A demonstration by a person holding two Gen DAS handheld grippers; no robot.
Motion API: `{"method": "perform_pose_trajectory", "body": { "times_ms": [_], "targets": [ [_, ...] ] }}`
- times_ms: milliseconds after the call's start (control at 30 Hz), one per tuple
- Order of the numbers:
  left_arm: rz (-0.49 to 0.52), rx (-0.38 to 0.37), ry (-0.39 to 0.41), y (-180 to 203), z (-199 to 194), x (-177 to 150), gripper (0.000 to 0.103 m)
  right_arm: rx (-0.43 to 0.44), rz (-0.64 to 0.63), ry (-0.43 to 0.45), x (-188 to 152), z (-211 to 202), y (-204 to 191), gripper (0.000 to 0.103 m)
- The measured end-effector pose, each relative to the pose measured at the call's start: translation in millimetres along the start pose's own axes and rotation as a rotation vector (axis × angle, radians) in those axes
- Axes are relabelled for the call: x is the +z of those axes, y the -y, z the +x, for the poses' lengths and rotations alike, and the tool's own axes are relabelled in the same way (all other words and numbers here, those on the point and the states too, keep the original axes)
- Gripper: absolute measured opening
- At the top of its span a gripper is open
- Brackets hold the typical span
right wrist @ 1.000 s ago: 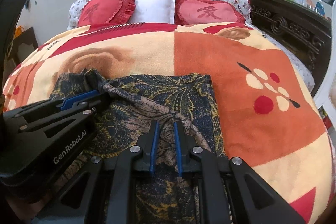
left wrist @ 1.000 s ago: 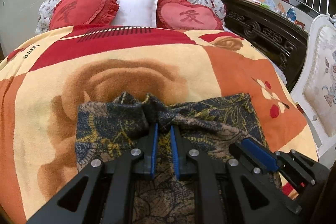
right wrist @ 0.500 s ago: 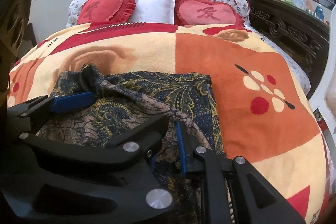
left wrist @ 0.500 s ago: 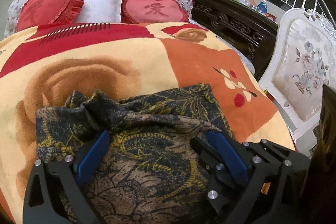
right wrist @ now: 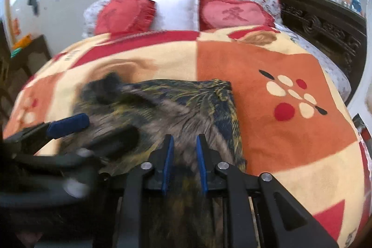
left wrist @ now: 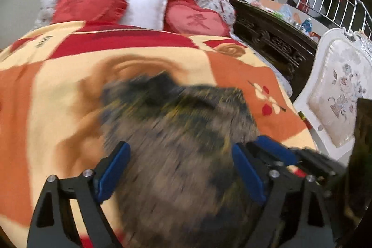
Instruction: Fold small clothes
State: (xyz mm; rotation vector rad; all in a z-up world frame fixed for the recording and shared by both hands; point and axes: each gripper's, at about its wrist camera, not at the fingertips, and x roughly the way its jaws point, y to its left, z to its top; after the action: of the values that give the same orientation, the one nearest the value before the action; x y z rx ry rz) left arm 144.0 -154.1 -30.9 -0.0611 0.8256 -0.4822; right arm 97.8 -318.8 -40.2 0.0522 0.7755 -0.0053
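L hand-held gripper [left wrist: 180,170] jaws wide apart over dark print garment [left wrist: 183,131]; R hand-held gripper [right wrist: 183,158] narrow gap, fabric between, clamp unclear. Risk: one-sided pull skews fold, drags blanket [right wrist: 267,90].

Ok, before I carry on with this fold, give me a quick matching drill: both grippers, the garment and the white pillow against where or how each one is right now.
Things:
1. left gripper
2. right gripper
3. dark patterned garment
4. white pillow

States:
a. between two red heart cushions at the head of the bed
b. fingers spread wide, cloth under them
c. lying on the orange and cream blanket
d. fingers close together on a bunch of cloth

Pairs: 1-b, 2-d, 3-c, 4-a
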Motion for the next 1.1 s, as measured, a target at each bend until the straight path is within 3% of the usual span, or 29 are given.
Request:
{"method": "perform_pose_trajectory", "body": {
  "times_ms": [67,133,233,367,467,567,633,700,767,833,1033,1100],
  "targets": [
    [0.006,0.028,-0.023,-8,-11,-22,0.072,0.01,-0.032,-0.033,-21,-13,-6,0.027],
    [0.03,0.083,-0.089,-14,-3,-47,0.069,0.029,-0.034,-0.072,-47,-17,-5,0.03],
    [-0.043,0.015,-0.096,-30,4,-54,0.072,0.086,0.052,-0.034,-72,-18,13,0.034],
    [-0.018,-0.001,-0.122,-31,0,-48,0.072,0.119,0.1,-0.068,-69,-16,19,0.035],
    [-0.066,-0.065,-0.094,-50,-22,-48,0.074,0.074,0.11,-0.089,-65,-31,16,0.035],
    [-0.111,-0.118,-0.077,-72,-27,-52,0.09,0.024,0.089,-0.008,-71,-60,7,0.039],
    [-0.146,-0.249,-0.15,-82,-13,-54,0.094,0.007,0.055,0.014,-87,-61,-1,0.045],
    [-0.143,-0.336,-0.156,-84,-9,-49,0.099,-0.033,0.05,0.052,-105,-55,-7,0.047],
    [-0.188,-0.452,-0.189,-85,-1,-40,0.099,-0.058,0.04,0.056,-102,-56,-9,0.047],
    [-0.195,-0.514,-0.212,-77,9,-29,0.099,-0.073,0.037,0.051,-103,-55,-10,0.049],
    [-0.204,-0.533,-0.211,-73,8,-25,0.097,-0.001,0.11,0.044,-104,-53,5,0.053],
    [-0.228,-0.534,-0.203,-82,2,-32,0.083,0.007,0.123,0.043,-105,-52,7,0.055]
  ]
}}
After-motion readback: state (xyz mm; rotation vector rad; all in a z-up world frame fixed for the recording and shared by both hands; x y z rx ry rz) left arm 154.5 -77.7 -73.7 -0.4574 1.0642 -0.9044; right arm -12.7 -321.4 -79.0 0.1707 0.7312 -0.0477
